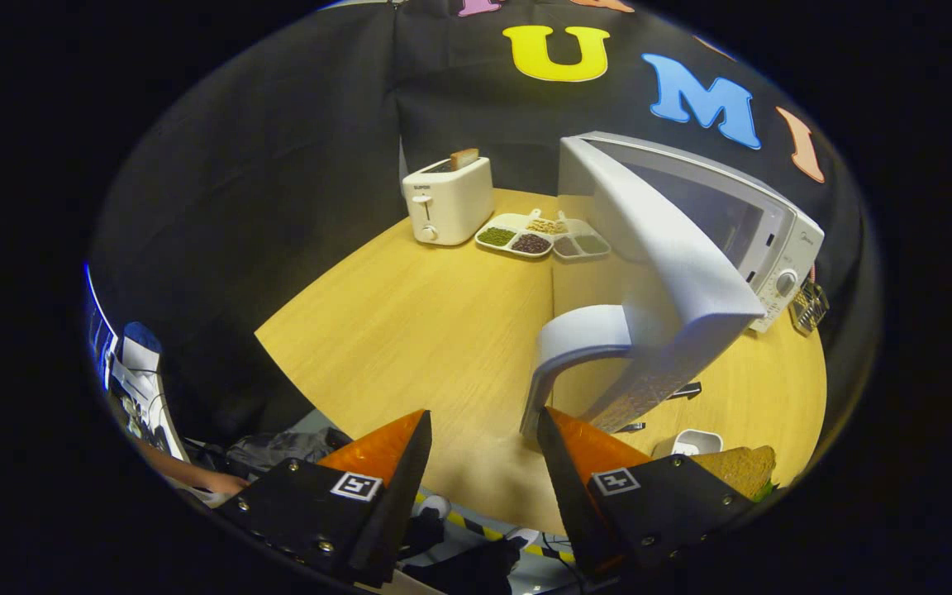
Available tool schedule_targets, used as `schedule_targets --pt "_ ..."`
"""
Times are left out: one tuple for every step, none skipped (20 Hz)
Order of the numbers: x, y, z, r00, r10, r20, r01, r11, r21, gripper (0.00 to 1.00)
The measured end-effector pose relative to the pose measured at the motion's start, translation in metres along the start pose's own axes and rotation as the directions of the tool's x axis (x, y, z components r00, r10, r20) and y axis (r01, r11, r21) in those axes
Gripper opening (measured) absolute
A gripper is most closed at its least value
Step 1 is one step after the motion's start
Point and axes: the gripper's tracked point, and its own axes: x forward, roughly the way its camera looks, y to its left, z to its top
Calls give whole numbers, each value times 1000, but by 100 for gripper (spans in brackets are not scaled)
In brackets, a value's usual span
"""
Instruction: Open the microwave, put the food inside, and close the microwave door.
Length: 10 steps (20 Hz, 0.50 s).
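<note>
So the gripper (483, 430) was spread wide with nothing between the fingers, just bare table (410, 330) showing in the gap. It hung over the near edge of that wooden table, looking across it.

The microwave (761, 223) sat on the far right side of the table with its door (666, 273) swung wide open toward the gripper. The door handle (575, 347), a curved white bar, came down just ahead of the right finger, really close to its tip, but I couldn't tell if they touched. You could see into the cavity a bit past the door, and nothing in the part that showed. A round knob (785, 283) sat on the control panel at the oven's right end.

The food, a sandwich (744, 469) on brown bread with a bit of green sticking out, lay on the table right beside the right finger, partly hidden behind it. So still outside the microwave. Next to it was a small white dish (695, 442), and a dark thin thing lay under the door that I couldn't make out.

Further back there was a white toaster (448, 201) with a slice of bread (464, 159) poking up from the slot, and just right of it a white tray (542, 235) split into compartments with beans or grains in different colours. A wire rack thing (810, 306) sat past the microwave's right end.

A person's hand (195, 475) showed low down off to the left, below the table.
</note>
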Motion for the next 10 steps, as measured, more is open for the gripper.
schedule_targets --pt "2 11 1 1000 17 4 -17 1000 -2 78" --pt "5 21 3 999 37 9 -37 999 -5 78" --pt "7 31 5 998 60 15 -60 998 -12 78" --pt "9 40 9 997 77 22 -77 997 -24 78" --pt "12 51 11 995 99 29 -98 994 -40 77" --pt "13 60 17 991 128 43 -126 990 -57 77" --pt "14 72 23 985 161 62 -156 985 -75 77" --pt "13 82 30 977 194 83 -187 978 -89 77" --pt "11 92 39 967 229 109 -218 971 -101 77" --pt "7 102 50 953 271 135 -258 960 -107 77"
